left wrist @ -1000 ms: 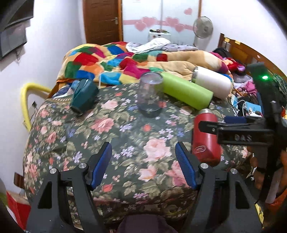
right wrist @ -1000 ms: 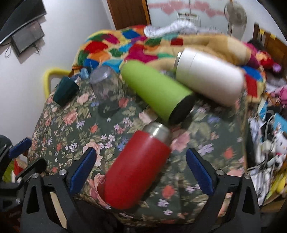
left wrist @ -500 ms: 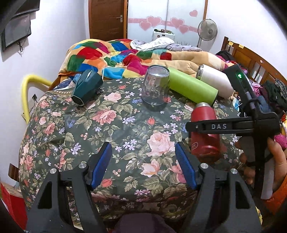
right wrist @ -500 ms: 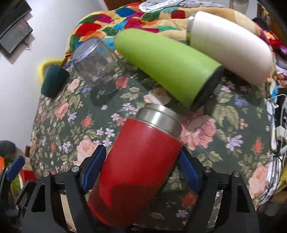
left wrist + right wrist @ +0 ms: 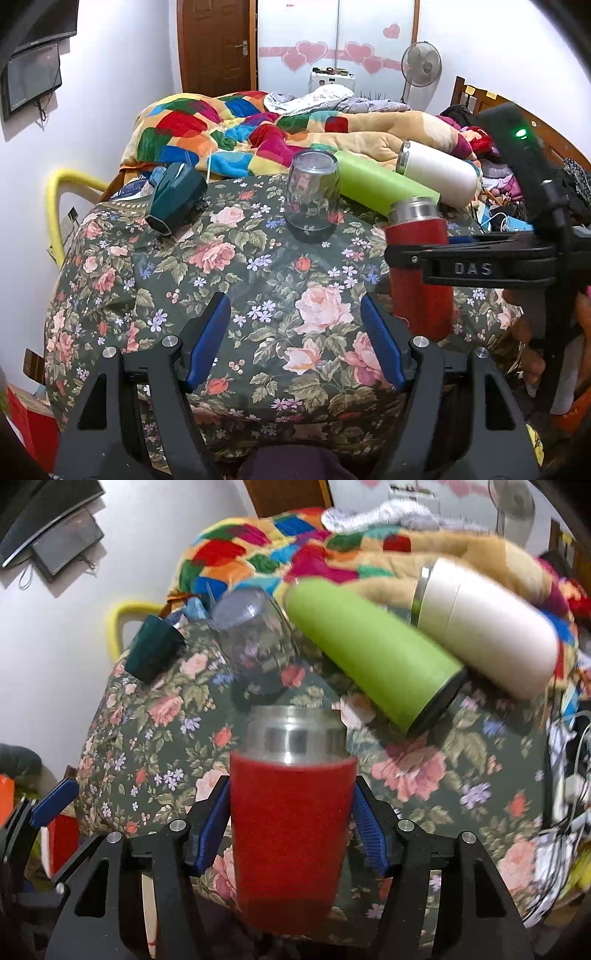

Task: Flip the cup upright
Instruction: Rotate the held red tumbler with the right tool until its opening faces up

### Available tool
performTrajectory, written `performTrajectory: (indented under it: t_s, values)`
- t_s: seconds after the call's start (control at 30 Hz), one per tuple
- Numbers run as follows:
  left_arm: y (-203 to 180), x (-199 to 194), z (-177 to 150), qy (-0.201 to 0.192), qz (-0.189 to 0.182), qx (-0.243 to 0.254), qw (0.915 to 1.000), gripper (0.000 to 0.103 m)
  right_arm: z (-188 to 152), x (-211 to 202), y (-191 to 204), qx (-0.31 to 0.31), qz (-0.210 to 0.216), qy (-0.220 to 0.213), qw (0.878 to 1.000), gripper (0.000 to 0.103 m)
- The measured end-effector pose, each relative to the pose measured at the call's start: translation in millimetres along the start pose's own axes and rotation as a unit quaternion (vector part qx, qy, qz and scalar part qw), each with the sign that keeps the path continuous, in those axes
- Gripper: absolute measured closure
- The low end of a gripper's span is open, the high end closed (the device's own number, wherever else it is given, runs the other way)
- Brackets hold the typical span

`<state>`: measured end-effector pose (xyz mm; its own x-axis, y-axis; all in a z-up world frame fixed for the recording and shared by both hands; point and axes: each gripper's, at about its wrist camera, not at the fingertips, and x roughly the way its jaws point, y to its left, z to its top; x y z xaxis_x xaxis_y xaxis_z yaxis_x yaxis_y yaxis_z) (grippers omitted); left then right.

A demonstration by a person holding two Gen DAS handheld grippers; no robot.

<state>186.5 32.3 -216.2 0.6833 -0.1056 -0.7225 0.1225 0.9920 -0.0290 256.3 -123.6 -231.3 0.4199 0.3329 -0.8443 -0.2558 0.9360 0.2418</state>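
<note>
A red cup with a steel neck (image 5: 291,812) stands upright between my right gripper's (image 5: 291,827) blue pads, which are shut on its body. It also shows in the left wrist view (image 5: 419,266), upright at the right of the floral cloth, with the right gripper's black arm (image 5: 476,262) across it. My left gripper (image 5: 295,343) is open and empty over the front of the cloth.
A clear glass (image 5: 312,195) stands upside down mid-table. A green bottle (image 5: 384,184) and a white bottle (image 5: 439,173) lie on their sides behind it. A dark teal cup (image 5: 175,197) lies at the left. The floral cloth (image 5: 229,288) drops off at the front edge.
My right gripper closed on the red cup, which lay tilted on the cloth, and turned it upright. My left gripper stayed open and drew back slightly.
</note>
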Motion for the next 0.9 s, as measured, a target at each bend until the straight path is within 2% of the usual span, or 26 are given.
performTrajectory:
  t_s: [0.17, 0.47, 0.9]
  values:
    - [-2.3, -2.7, 5.3, -0.006, -0.004, -0.002, 1.0000, 0.031, 4.8, -21.8, 11.4, -0.037, -0.009, -0.031, 0.999, 0.044]
    - [-4.2, -1.0, 9.9, -0.004, -0.005, -0.001, 1.0000, 0.029, 20.6, -31.5, 25.3, -0.071, -0.027, -0.069, 0.995, 0.044]
    - [0.8, 5.9, 8.9, 0.007, -0.003, -0.009, 0.9999, 0.029, 12.1, -4.6, 32.4, -0.089, -0.039, -0.033, 0.995, 0.043]
